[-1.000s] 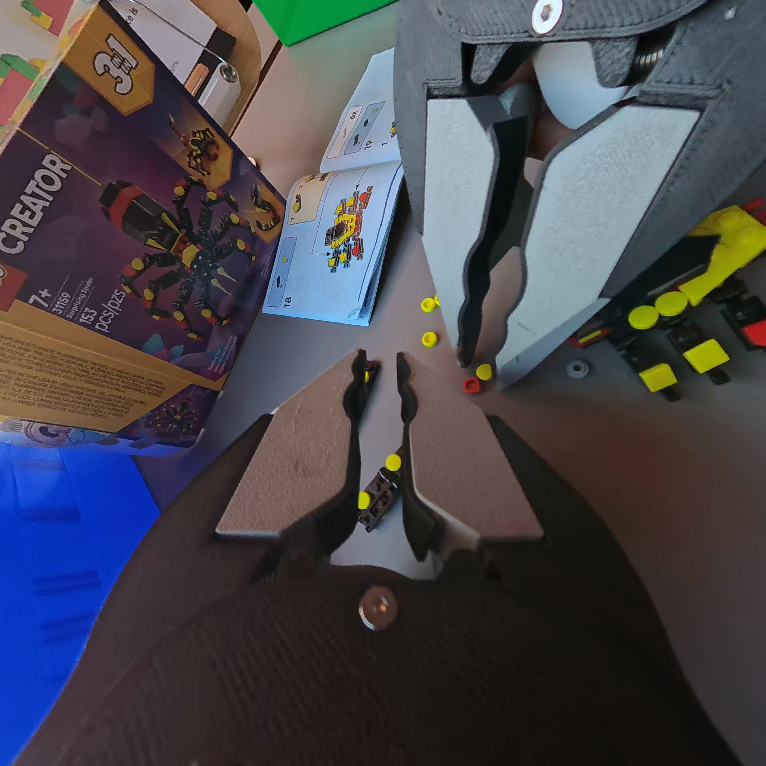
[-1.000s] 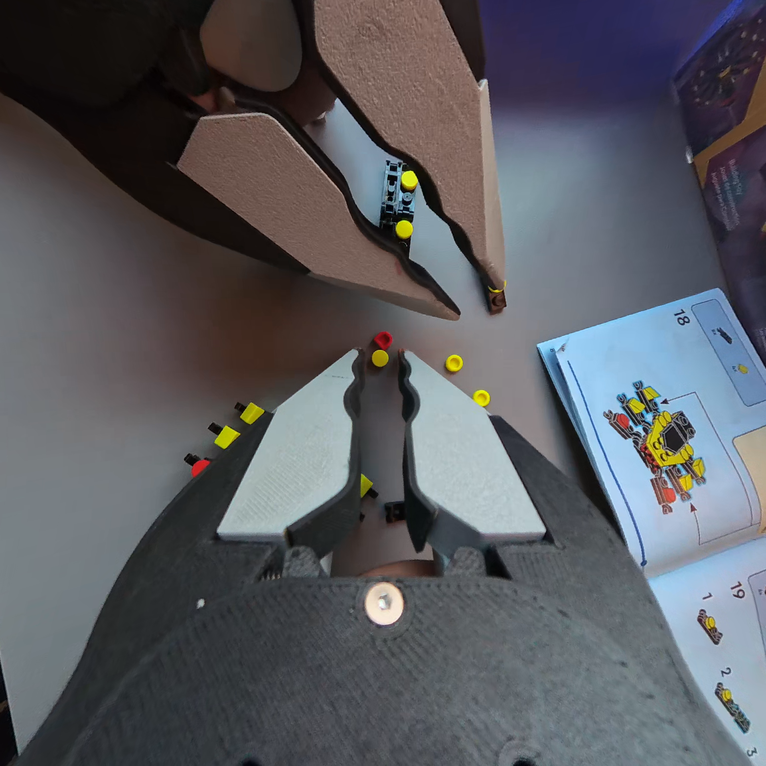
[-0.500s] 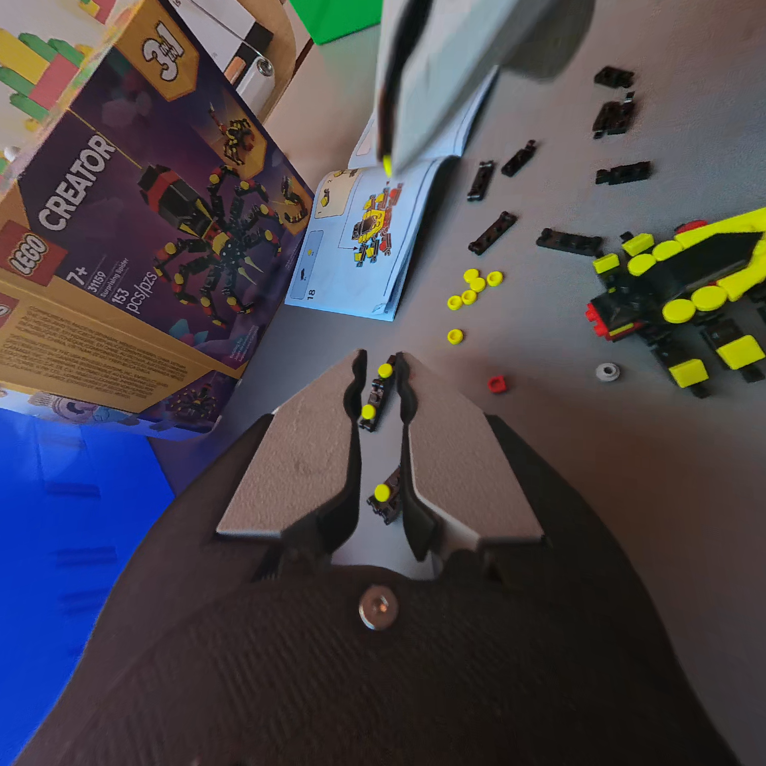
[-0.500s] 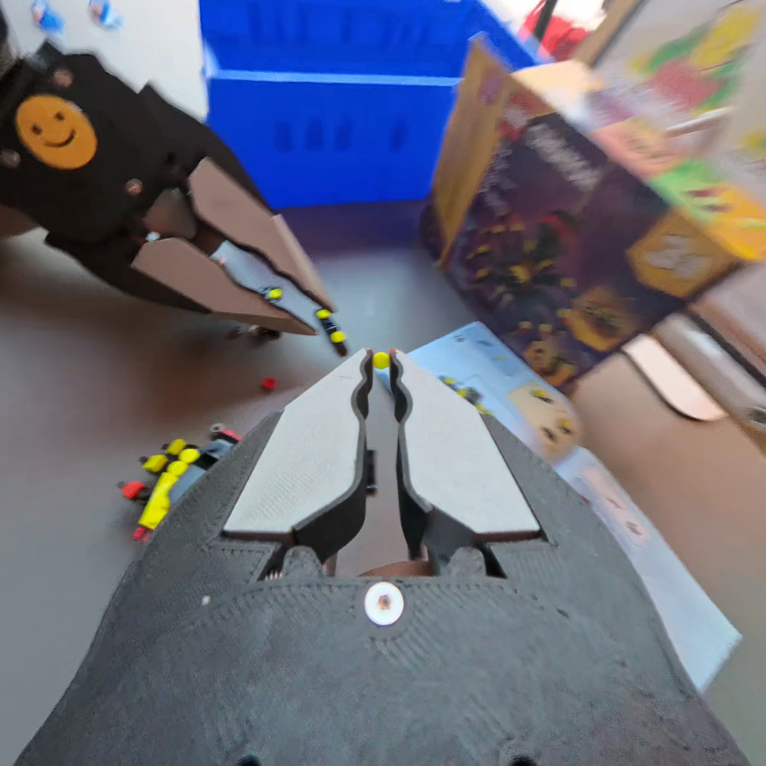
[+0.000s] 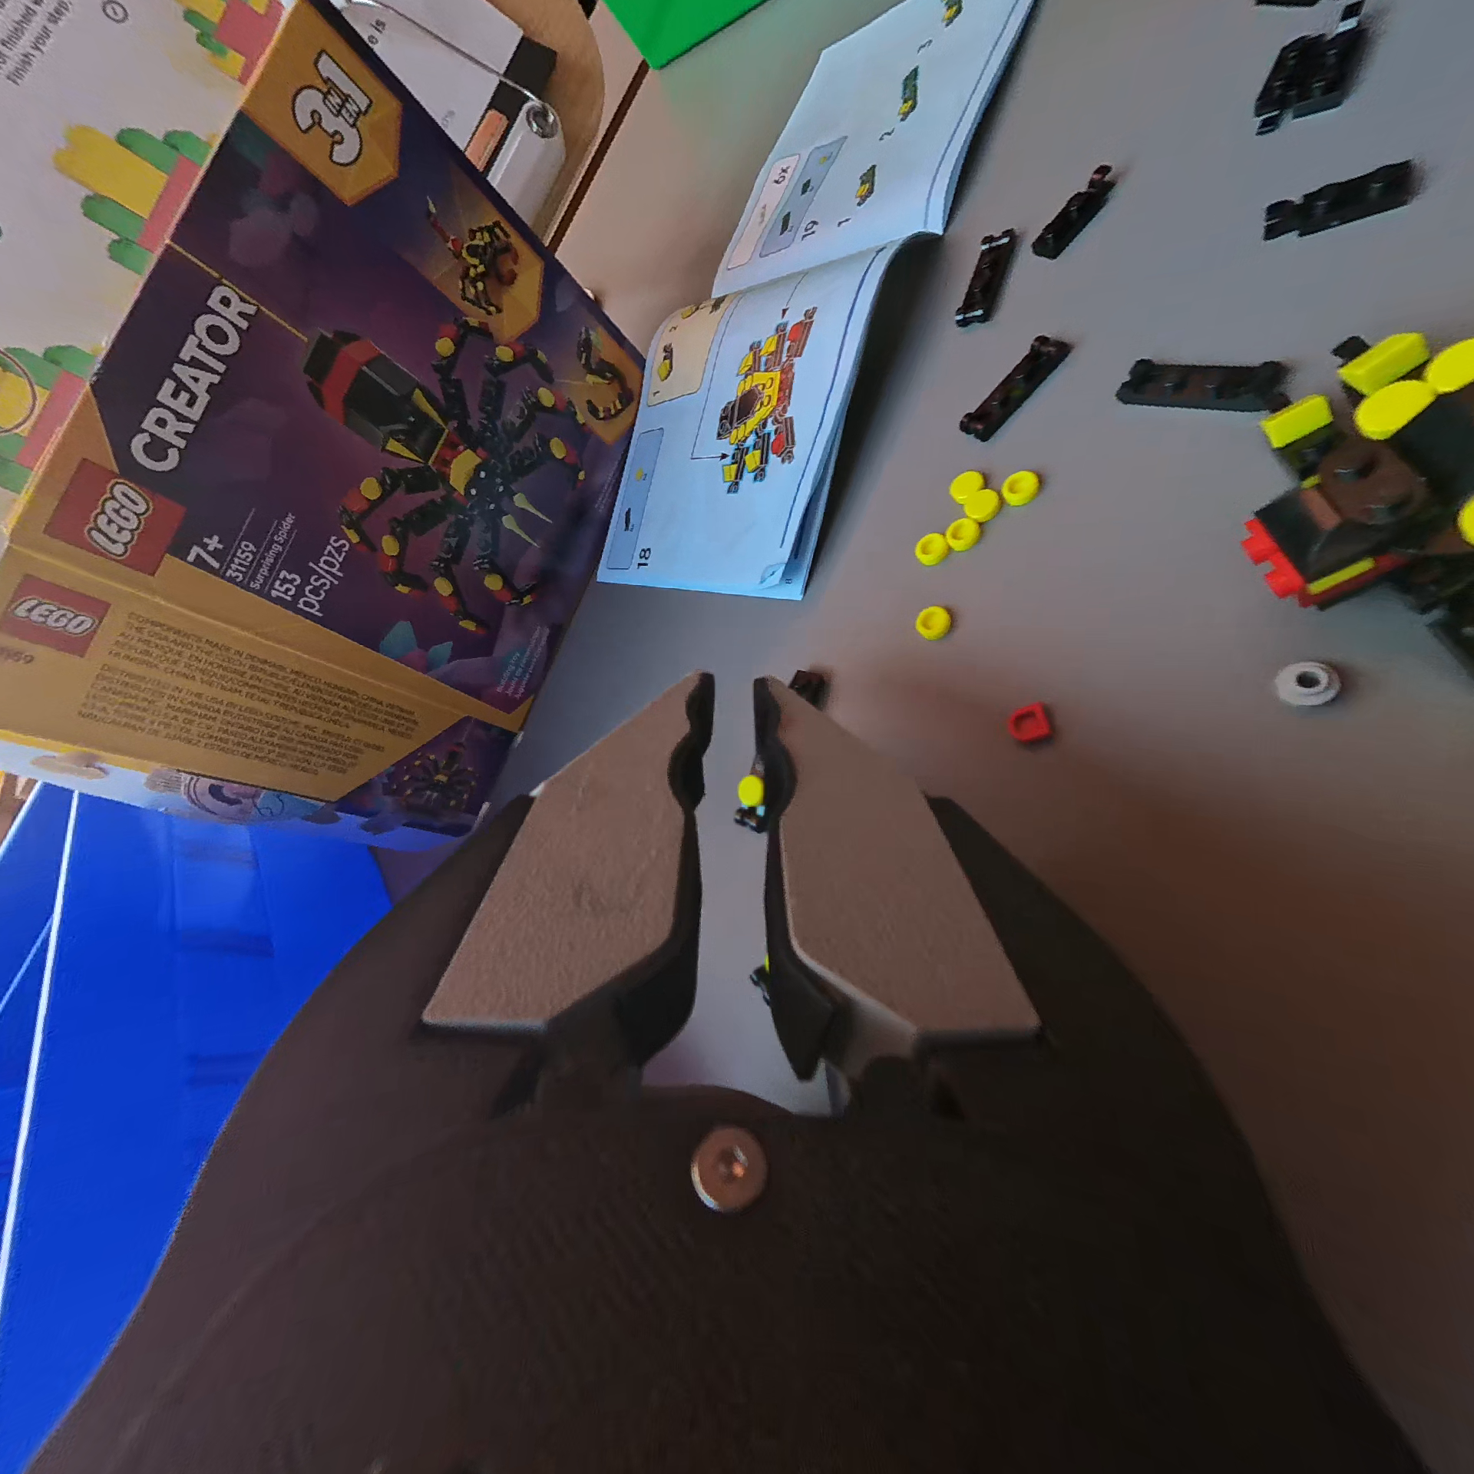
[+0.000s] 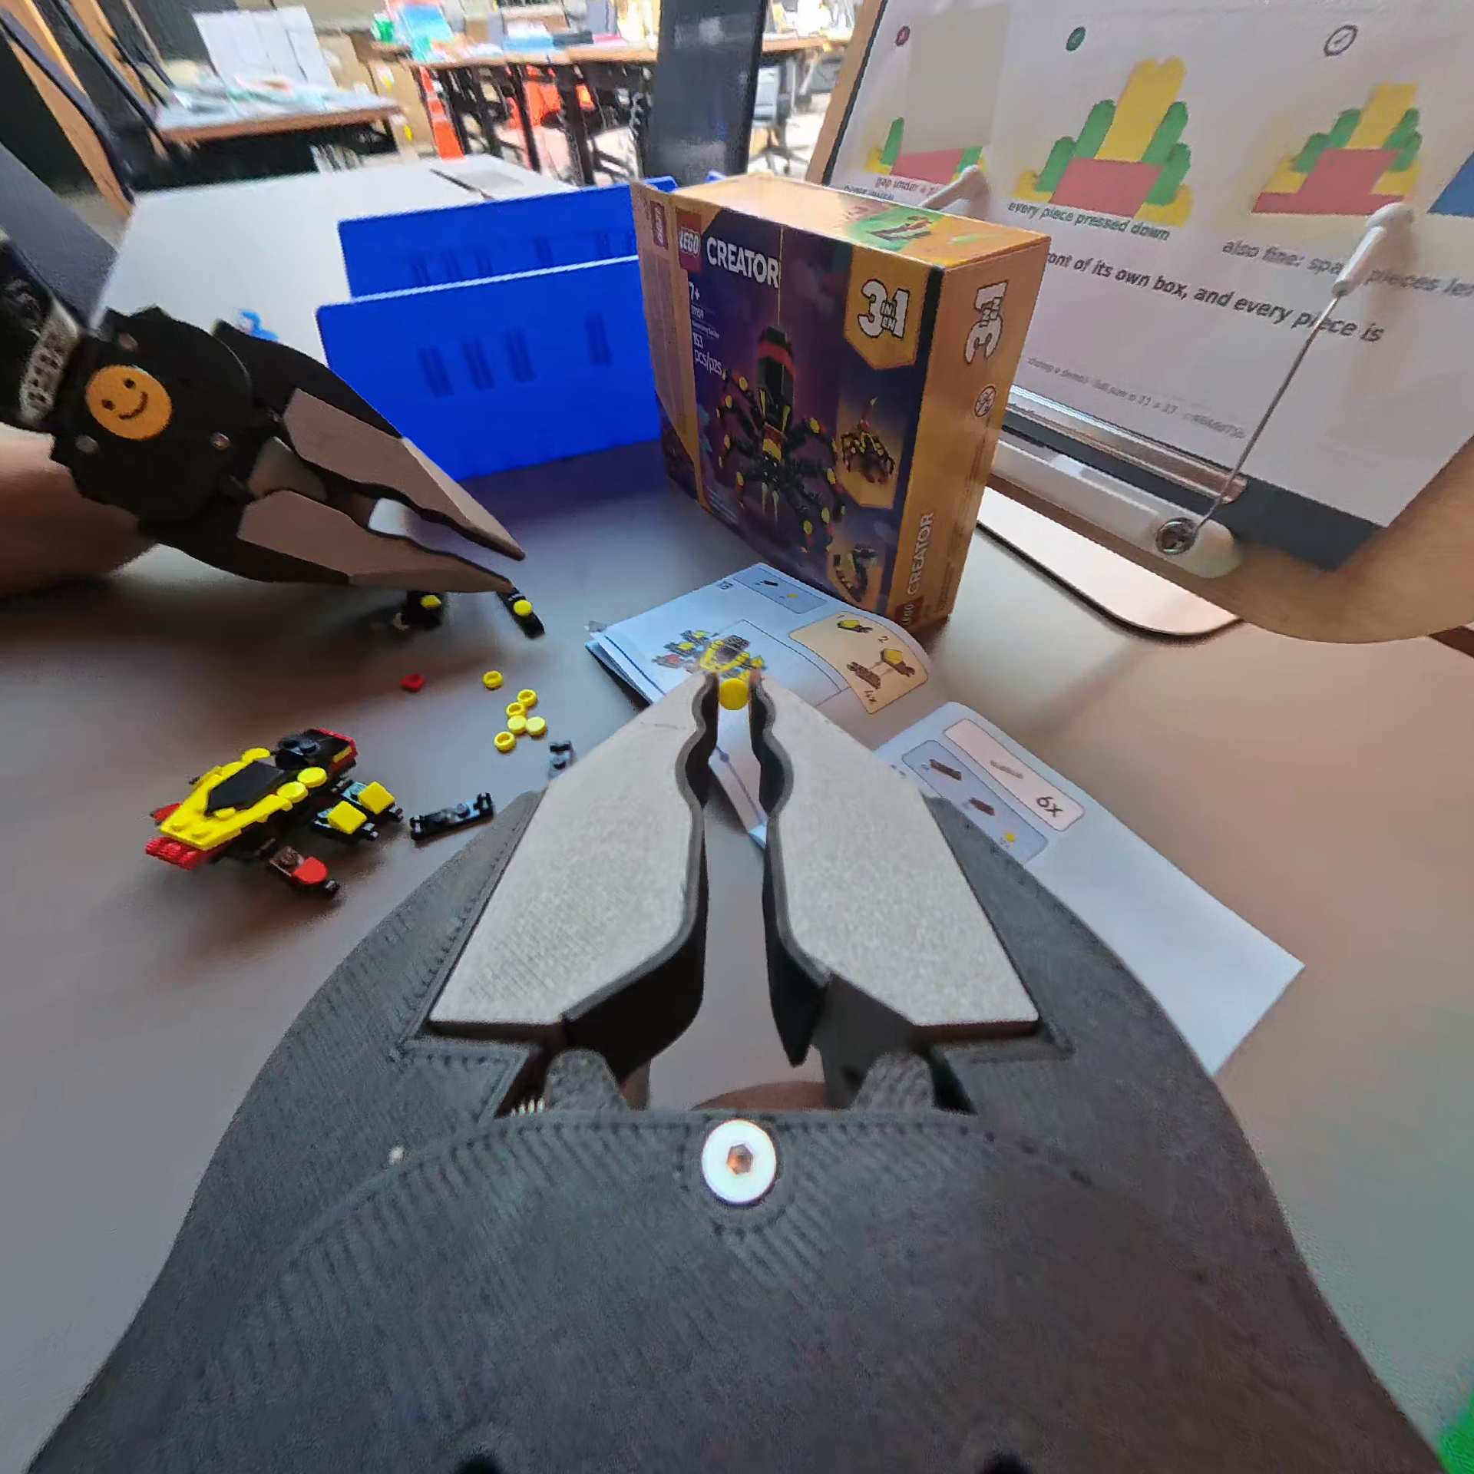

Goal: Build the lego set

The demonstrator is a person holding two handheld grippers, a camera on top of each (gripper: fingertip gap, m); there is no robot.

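My right gripper (image 6: 732, 692) is shut on a small yellow round stud (image 6: 732, 691) at its tips, raised above the open instruction booklet (image 6: 798, 638). My left gripper (image 5: 732, 686) is low over the table, its jaws a narrow gap apart. A black leg piece with a yellow stud (image 5: 750, 790) shows in that gap and runs under the right fingertip; a grip cannot be told. In the right wrist view the left gripper (image 6: 514, 568) has that piece (image 6: 522, 610) at its tips. The yellow, black and red spider body (image 6: 255, 805) sits apart, also in the left wrist view (image 5: 1372, 494).
Loose yellow studs (image 5: 969, 510), a red piece (image 5: 1029, 724), a grey ring (image 5: 1306, 684) and black leg pieces (image 5: 1013, 387) lie on the table. The set's box (image 6: 805, 383) and a blue bin (image 6: 494, 359) stand behind. A picture board (image 6: 1196, 239) stands at the right. Across from one pair of fingers to the other is roughly 15 cm. The right gripper is farther from the red piece (image 5: 1029, 724), some 20 cm, than the left, some 6 cm. Look for it in the right wrist view (image 6: 409, 679) too.
My right gripper closed on a yellow stud, rose from the table and left the left wrist view. The black leg piece has shifted under the left gripper's right finger.
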